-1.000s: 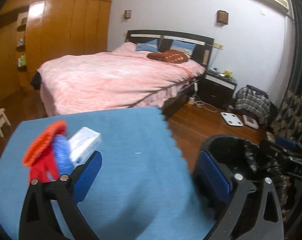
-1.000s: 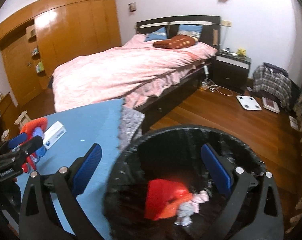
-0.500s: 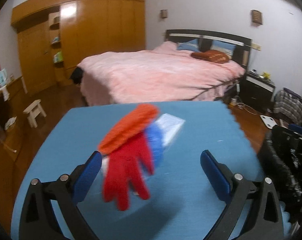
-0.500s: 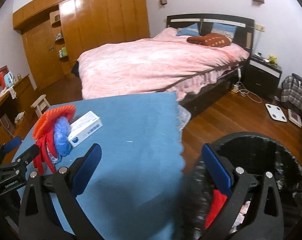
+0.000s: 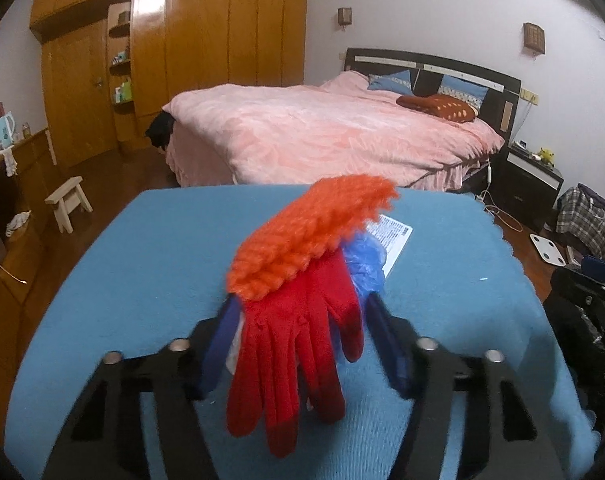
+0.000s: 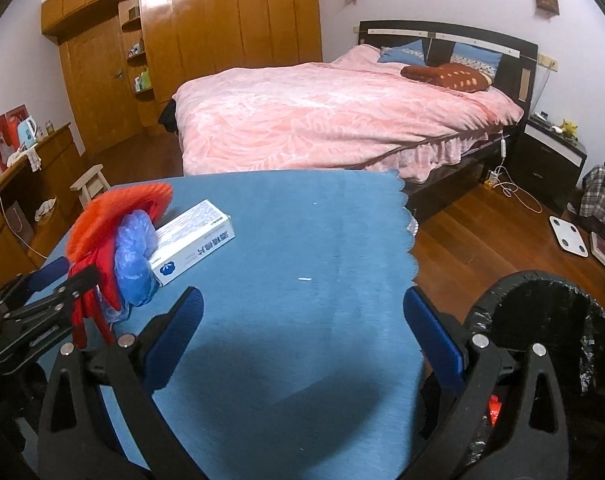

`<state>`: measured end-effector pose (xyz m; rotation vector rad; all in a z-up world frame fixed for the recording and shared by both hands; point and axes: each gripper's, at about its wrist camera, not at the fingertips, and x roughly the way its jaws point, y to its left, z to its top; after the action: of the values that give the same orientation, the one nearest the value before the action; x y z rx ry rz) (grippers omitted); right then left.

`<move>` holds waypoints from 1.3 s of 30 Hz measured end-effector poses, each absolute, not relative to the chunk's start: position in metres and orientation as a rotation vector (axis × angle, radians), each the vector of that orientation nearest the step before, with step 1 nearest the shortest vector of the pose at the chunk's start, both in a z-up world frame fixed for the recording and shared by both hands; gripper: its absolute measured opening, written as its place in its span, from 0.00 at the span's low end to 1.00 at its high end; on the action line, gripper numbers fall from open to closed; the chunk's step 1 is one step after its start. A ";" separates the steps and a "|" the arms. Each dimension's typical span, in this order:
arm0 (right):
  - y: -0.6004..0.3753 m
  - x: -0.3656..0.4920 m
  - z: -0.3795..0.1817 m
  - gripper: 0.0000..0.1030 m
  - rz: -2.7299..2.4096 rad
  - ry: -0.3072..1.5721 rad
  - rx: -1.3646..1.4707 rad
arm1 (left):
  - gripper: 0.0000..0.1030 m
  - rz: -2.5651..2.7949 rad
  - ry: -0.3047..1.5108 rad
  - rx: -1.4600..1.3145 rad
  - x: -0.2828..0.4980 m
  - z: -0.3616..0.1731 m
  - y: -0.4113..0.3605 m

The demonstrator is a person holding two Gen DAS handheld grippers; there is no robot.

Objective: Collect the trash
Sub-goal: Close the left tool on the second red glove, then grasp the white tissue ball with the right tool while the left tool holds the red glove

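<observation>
Gripping a red fabric glove with a fuzzy orange knit cuff, the left gripper sits at frame centre-bottom, jaws closed on it, over the blue-cloth table. Glove fingers hang down toward the lens. Behind the glove: crumpled blue plastic wrap & a white cardboard box. Right gripper has jaws wide apart w/ nothing between. Black-bagged trash bin is at lower right, beside the table edge.
</observation>
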<state>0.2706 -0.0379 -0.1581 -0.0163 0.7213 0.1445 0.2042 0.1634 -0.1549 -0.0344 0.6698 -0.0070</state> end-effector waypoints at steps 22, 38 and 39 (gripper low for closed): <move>-0.013 0.266 -0.172 0.94 0.195 0.756 -0.022 | 0.14 -0.050 0.678 -0.069 0.153 -0.149 0.171; -0.005 0.268 -0.180 0.94 0.200 0.773 -0.041 | 0.65 0.013 0.700 -0.075 0.175 -0.158 0.176; -0.006 0.269 -0.181 0.94 0.200 0.772 -0.042 | 0.55 0.009 0.694 -0.070 0.177 -0.158 0.175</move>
<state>0.2686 -0.0056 -0.1806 -0.0417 0.7725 0.1998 0.1771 0.1750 -0.1582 -0.0700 0.6944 0.0090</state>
